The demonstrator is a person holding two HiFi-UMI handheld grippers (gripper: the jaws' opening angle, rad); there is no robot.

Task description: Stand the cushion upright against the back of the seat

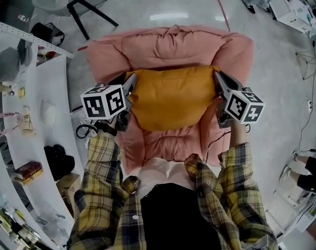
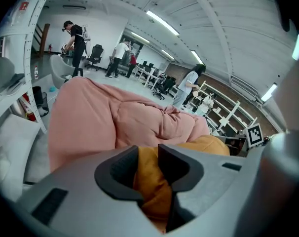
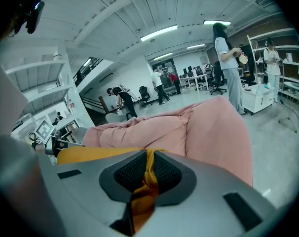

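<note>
Pale grey workshop floor spreads around a puffy pink armchair, seen from above the person's head; at far left, curved white shelving carries small items and a stack of books, with a dark bag on the floor behind it and a white chair on black legs beyond; a plaid sleeve leads up to the left gripper, whose marker cube sits just off the armchair's left arm; its jaws stand moderately apart, clamped on a thick bunched fold at the left corner of the orange cushion, the fabric filling the gap and touching both pads in the left gripper view; the cushion hangs stretched between the two tools across the armchair's seat, its upper edge close to the foot of the backrest, pink padding rising behind it; whether its lower edge rests on the seat cannot be told; at the right corner, the right gripper, under its own marker cube, has its jaws nearly together, pinching a thin pleat of the same orange cloth between ribbed pads; in that view the cushion runs off to the left and the armchair's right arm bulks up just beside the tool; a thin red line crosses the floor behind the armchair; white carts stand at far right; people work among desks and racks in the background.
</note>
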